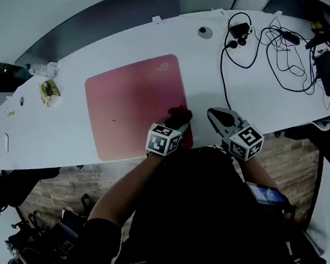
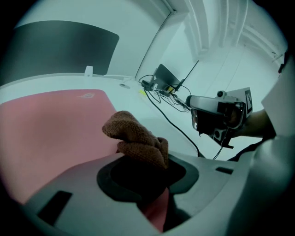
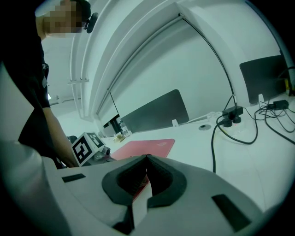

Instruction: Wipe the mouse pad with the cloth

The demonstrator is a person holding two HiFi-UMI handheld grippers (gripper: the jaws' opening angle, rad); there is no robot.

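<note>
Cloth of brown knitted fabric [image 2: 136,138] sits bunched between the jaws of your left gripper [image 2: 146,162], which are closed tight on it. A rumpled fold sticks out past the tips. The cloth rests on the pink rectangular mouse pad [image 1: 130,103] at the pad's near right corner. In the head view it shows only as a dark lump at the gripper's tip.

The mouse pad lies flat on the long white curved desk [image 1: 269,114]. Its near edge runs close along the desk's near edge, and a small logo marks its far right corner.

Your right gripper [image 3: 146,159] has its jaws pressed together at the tips with nothing between them. It is at the desk's near edge, just right of the pad's near right corner and close beside the left gripper. No view shows whether it touches the desk.

Tangled black cables [image 1: 276,49] spread across the desk's far right part, well apart from the pad. A dark grey partition panel [image 1: 106,14] stands along the desk's far edge.
</note>
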